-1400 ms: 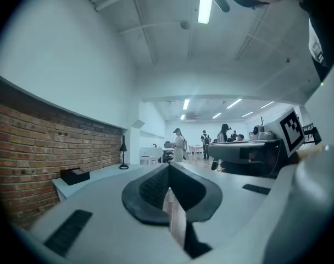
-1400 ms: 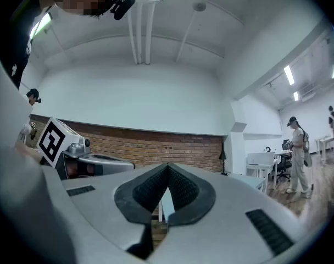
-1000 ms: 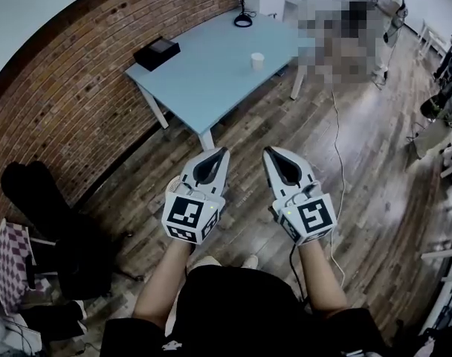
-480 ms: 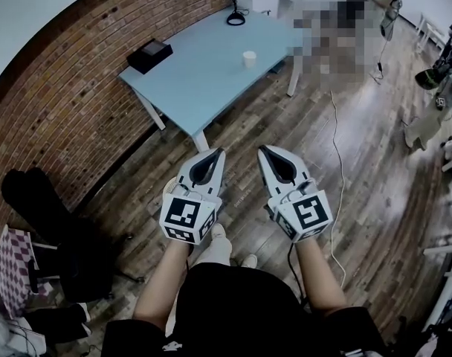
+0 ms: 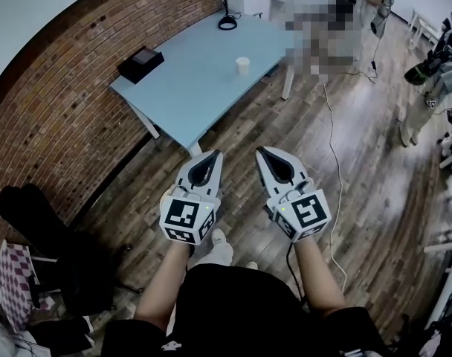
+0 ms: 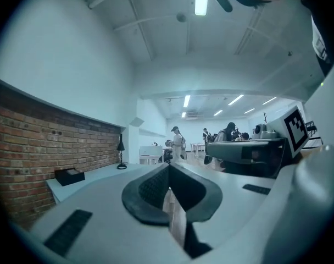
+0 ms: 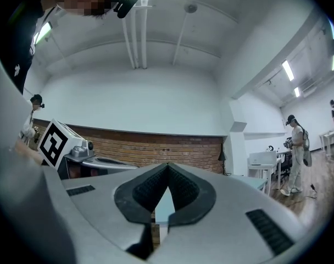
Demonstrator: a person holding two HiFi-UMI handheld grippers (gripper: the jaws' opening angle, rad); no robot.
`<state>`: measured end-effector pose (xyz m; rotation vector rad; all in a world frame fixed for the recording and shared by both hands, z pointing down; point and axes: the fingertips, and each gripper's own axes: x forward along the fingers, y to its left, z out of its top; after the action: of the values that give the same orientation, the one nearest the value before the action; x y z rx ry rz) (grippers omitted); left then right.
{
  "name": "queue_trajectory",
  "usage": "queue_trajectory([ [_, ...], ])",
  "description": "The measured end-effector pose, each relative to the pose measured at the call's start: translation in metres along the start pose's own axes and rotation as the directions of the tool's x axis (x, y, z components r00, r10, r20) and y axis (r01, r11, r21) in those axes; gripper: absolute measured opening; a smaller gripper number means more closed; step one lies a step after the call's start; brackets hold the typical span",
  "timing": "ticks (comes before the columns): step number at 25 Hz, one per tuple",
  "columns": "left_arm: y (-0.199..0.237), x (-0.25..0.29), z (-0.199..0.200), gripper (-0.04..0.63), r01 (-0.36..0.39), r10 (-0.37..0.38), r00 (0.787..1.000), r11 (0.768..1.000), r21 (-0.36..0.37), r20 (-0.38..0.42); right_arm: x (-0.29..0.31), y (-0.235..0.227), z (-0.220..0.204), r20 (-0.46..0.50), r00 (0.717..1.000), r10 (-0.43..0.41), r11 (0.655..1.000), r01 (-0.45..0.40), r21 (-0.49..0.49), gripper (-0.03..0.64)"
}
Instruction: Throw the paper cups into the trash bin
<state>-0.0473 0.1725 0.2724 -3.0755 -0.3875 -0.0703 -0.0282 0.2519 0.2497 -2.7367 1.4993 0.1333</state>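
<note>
A white paper cup [image 5: 242, 66] stands upright on the light blue table [image 5: 204, 88], far ahead of both grippers. My left gripper [image 5: 213, 154] is held over the wooden floor, short of the table's near corner, shut with nothing between its jaws. Beside it my right gripper [image 5: 262, 152] is shut and empty too. In the left gripper view the jaw tips [image 6: 168, 166] meet, and the table [image 6: 95, 175] shows beyond at the left. In the right gripper view the jaw tips [image 7: 167, 165] meet as well. No trash bin is in view.
A black box [image 5: 140, 64] and a black desk lamp [image 5: 225, 6] sit on the table. A brick wall [image 5: 55, 117] runs along the left. A cable [image 5: 337, 169] trails over the floor at the right. People stand in the far room [image 5: 375, 6]. Dark bags [image 5: 40, 229] lie at the lower left.
The table and cup have slid up and to the left in the head view as the view shifted. Both grippers keep their side-by-side pose, still shut.
</note>
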Motion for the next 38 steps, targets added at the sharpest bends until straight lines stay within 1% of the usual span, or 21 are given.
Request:
queue_trajectory([
  [5,0.031,0.024,0.0,0.005,-0.011,0.011,1.0,1.0,-0.002,-0.001,0.033,-0.012,-0.003,0.0,1.0,-0.005,1.0,0.005,0.005,0.005],
  [8,0.044,0.038,0.003,0.005,-0.001,0.001,1.0,1.0,-0.004,0.005,0.052,-0.017,-0.003,0.006,1.0,-0.001,1.0,0.001,0.01,0.005],
  [12,0.062,0.05,0.006,0.005,0.014,-0.014,1.0,1.0,-0.002,0.01,0.074,-0.026,-0.006,-0.005,1.0,-0.024,0.999,0.025,0.023,0.005],
  [17,0.087,0.062,0.002,0.005,0.026,-0.026,1.0,0.999,-0.024,0.005,0.104,-0.035,-0.001,0.005,1.0,-0.031,0.999,0.031,0.013,0.005],
  [22,0.113,0.075,0.0,0.005,0.036,-0.036,0.999,0.998,-0.044,0.004,0.131,-0.047,-0.002,-0.001,0.998,-0.058,0.998,0.058,0.019,0.005],
  [31,0.156,0.103,0.001,0.005,0.079,-0.079,0.997,0.996,-0.049,0.009,0.182,-0.051,-0.004,-0.013,0.997,-0.071,0.997,0.071,0.007,0.005],
  [38,0.182,0.111,-0.002,0.005,0.109,-0.109,0.994,0.993,-0.037,0.015,0.214,-0.051,-0.008,0.001,0.996,-0.092,0.996,0.092,0.008,0.005],
])
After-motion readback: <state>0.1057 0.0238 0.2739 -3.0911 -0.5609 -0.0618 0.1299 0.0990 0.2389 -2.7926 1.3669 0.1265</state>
